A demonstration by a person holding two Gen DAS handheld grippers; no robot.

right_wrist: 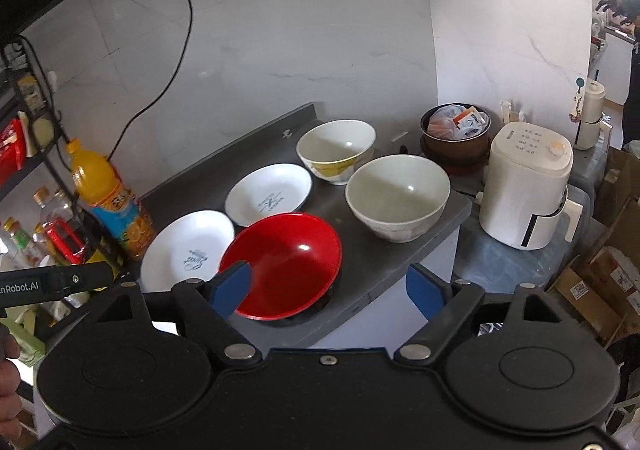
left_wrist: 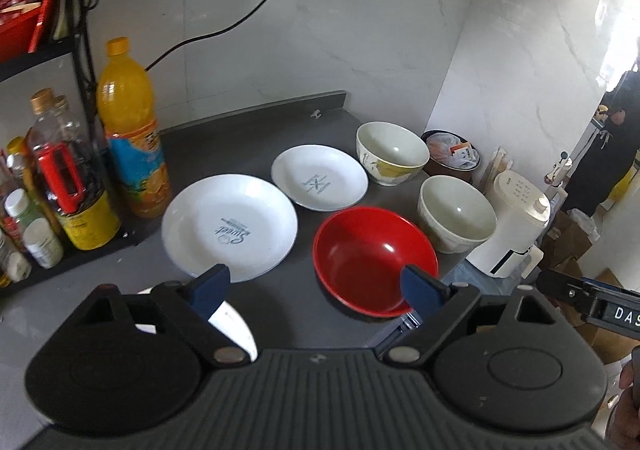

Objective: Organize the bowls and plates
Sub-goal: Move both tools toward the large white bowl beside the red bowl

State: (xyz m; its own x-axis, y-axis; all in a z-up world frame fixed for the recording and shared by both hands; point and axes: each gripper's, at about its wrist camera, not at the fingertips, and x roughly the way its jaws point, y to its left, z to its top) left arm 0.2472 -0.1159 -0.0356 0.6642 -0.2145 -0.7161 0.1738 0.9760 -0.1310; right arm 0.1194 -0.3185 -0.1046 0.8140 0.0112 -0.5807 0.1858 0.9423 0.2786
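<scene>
On the dark grey counter (left_wrist: 248,130) lie a large white plate (left_wrist: 229,227) and a smaller white plate (left_wrist: 319,177). A red bowl (left_wrist: 374,260) sits near the front edge. Behind it stand a plain white bowl (left_wrist: 456,212) and a white bowl with yellow print (left_wrist: 392,152). My left gripper (left_wrist: 318,288) hangs open above the front of the counter, with nothing between its blue pads. A further white plate (left_wrist: 232,324) peeks out under its left finger. The right gripper (right_wrist: 328,286) is open too, its left pad over the red bowl (right_wrist: 286,264) rim.
An orange drink bottle (left_wrist: 132,130) and several oil and sauce bottles (left_wrist: 60,178) crowd a black rack at the left. A white appliance (right_wrist: 528,190) and a brown pot (right_wrist: 456,134) stand off the counter's right end. Cardboard boxes (right_wrist: 600,282) lie lower right. A black cable (right_wrist: 172,62) hangs down the wall.
</scene>
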